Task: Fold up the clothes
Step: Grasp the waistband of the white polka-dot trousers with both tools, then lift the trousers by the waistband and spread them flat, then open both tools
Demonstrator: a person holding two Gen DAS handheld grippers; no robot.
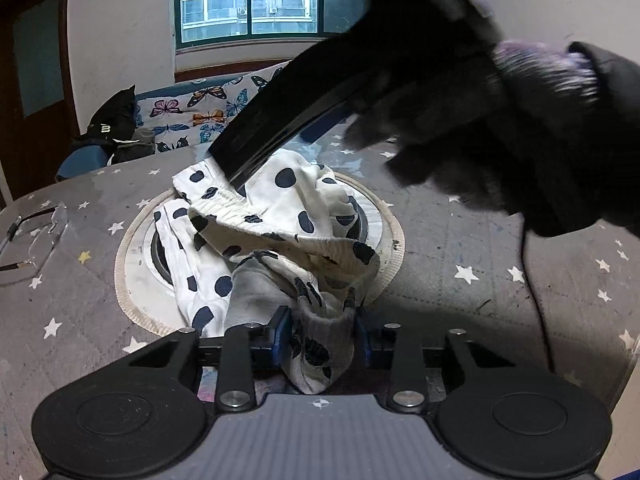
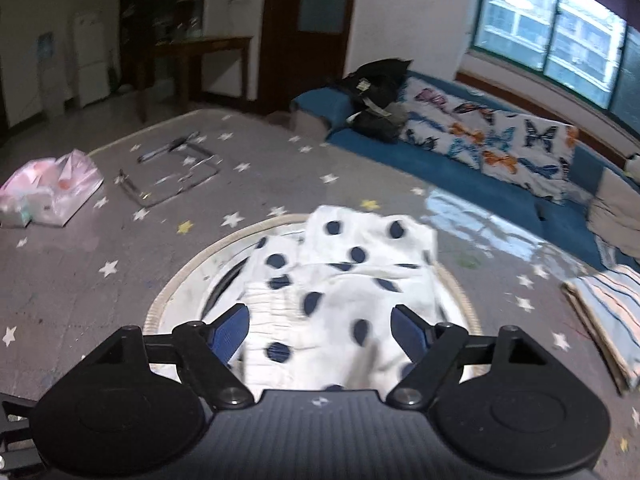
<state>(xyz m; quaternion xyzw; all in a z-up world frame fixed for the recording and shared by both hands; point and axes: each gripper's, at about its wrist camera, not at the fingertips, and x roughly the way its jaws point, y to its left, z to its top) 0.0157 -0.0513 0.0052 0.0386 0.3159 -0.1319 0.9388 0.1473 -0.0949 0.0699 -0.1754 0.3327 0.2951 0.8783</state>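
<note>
The white cotton garment with dark navy spots (image 1: 276, 232) lies crumpled over the round cream-rimmed opening (image 1: 128, 264) in the grey star-printed counter (image 1: 460, 240). The left claw (image 1: 322, 334) pinches its near hem, fabric bunched between the blue pads. The right claw (image 2: 320, 330) hovers spread wide and empty above the far gathered waistband, so the cloth stretches between the two, right claw farther along.

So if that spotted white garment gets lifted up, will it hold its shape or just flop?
Probably flop: the spotted garment lies crumpled in soft folds, and the part pinched in the left gripper droops between the fingers. It looks thin, so likely light. Its gathered waistband may stretch when pulled.
</note>
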